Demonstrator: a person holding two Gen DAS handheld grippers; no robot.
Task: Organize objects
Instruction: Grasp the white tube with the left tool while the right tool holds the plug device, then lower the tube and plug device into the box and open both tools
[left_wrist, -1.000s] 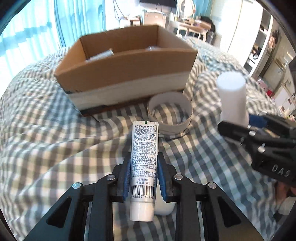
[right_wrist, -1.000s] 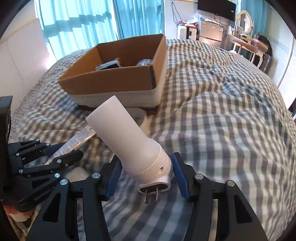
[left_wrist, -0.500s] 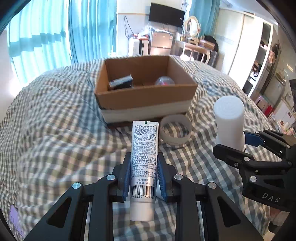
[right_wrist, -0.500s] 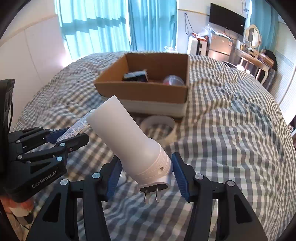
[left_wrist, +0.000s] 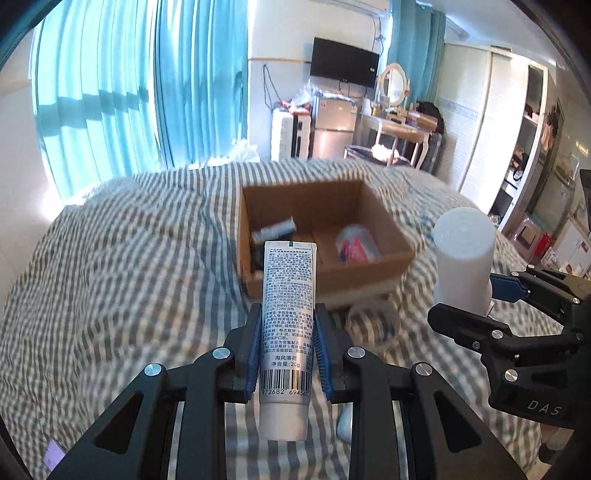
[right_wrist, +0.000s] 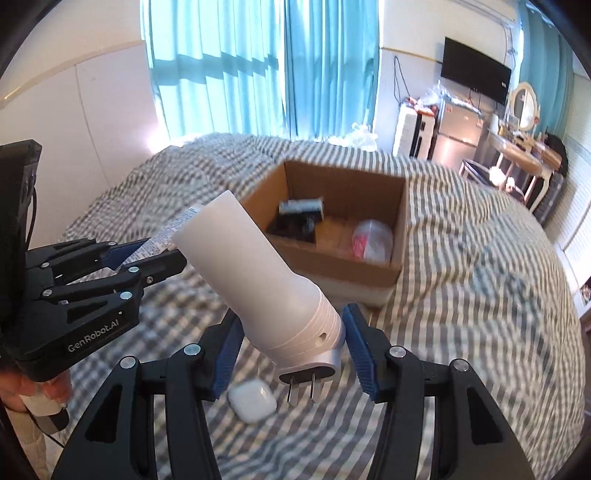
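Left tool (left_wrist: 287, 354): blue pads clamped on both sides of a white squeeze tube with black printed text and a barcode (left_wrist: 288, 325), cap end toward the camera, crimped end pointing forward and up toward the box. Right tool (right_wrist: 291, 347): holds a white plastic cylindrical plug-in device with two metal prongs (right_wrist: 266, 280); its ribbed base sits between the blue pads, prongs pointing down toward the camera, body tilted up and to the left. The left pad touches the base; the right pad looks just off it, so I cannot tell how tight that grip is. Both tools are raised above a bed covered in a grey-and-white checked blanket (left_wrist: 122, 280), side by side; in the right wrist view the left tool (right_wrist: 147, 254) shows at the left edge with the tube tip poking out behind the cylinder. Open brown cardboard box with a white lower band (left_wrist: 321, 240) sits on the bed ahead of both tools. Inside: a dark cylindrical item with a grey label (left_wrist: 273, 230) at the left rear, and a clear round plastic container with red inside (left_wrist: 356, 243) on the right. A white ring-shaped band (left_wrist: 373, 321) lies on the blanket just in front of the box. A small white rounded case (right_wrist: 253, 400) lies on the blanket below the right tool. Background is motion-blurred.
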